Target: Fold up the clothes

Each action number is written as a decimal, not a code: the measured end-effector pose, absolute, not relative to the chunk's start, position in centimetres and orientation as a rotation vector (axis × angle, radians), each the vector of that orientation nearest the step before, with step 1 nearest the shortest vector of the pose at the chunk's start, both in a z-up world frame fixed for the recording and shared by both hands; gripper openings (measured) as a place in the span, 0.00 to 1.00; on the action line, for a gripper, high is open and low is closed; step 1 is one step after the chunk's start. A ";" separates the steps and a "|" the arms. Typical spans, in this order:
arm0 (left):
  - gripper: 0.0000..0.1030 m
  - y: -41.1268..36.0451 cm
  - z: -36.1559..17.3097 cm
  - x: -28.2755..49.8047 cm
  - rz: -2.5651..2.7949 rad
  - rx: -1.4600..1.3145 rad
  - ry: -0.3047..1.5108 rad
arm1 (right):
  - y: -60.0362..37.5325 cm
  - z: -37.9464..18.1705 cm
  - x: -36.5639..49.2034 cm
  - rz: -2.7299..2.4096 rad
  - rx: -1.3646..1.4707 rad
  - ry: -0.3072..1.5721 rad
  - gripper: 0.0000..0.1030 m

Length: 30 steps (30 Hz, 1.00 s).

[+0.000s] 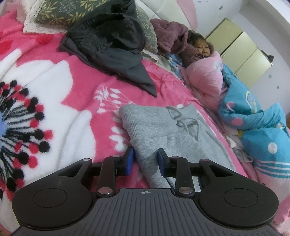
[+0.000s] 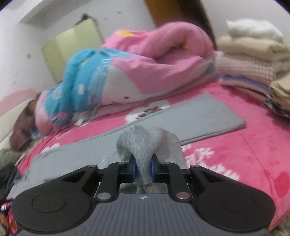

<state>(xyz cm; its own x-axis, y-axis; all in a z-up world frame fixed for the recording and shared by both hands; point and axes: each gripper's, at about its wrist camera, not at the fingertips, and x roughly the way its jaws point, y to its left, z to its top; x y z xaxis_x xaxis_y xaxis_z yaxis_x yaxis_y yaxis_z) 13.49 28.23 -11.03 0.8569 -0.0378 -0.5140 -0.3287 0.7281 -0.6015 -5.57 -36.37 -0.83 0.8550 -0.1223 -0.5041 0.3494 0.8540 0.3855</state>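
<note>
Both grippers are angling down over the bed [image 1: 76,101]. The left gripper [image 1: 145,163] is pinching the grey trousers' [image 1: 163,130] waist fold on the blanket; the right gripper [image 2: 143,171] is clamping a bunched-up leg [image 2: 148,141].

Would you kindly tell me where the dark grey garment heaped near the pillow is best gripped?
Grip the dark grey garment by its flat pointed flap, coming from the near open blanket side: the flap lies thin and free, while the rest is bunched against the pillow.

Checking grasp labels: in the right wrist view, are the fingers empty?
No: the right gripper has its blue-padded fingers pinched on a bunched fold of the grey knit sweatpants.
</note>
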 end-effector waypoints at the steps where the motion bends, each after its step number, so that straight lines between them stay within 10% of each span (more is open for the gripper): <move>1: 0.27 28.3 -11.0 13.4 0.167 -0.749 0.528 | -37.4 -1.6 -4.6 -0.272 0.496 0.516 0.16; 6: 0.27 28.7 -11.1 13.2 0.159 -0.780 0.524 | -40.7 -5.0 -1.7 -0.384 0.510 0.653 0.55; 11: 0.28 29.4 -11.2 13.1 0.140 -0.825 0.521 | -40.8 -2.8 -4.9 -0.468 0.510 0.526 0.68; 20: 0.28 29.7 -11.1 13.0 0.141 -0.832 0.510 | -31.5 3.0 -6.0 -0.370 0.167 0.253 0.70; 30: 0.28 31.2 -11.3 12.6 0.135 -0.846 0.502 | -6.5 -2.8 1.8 0.531 -0.382 0.297 0.60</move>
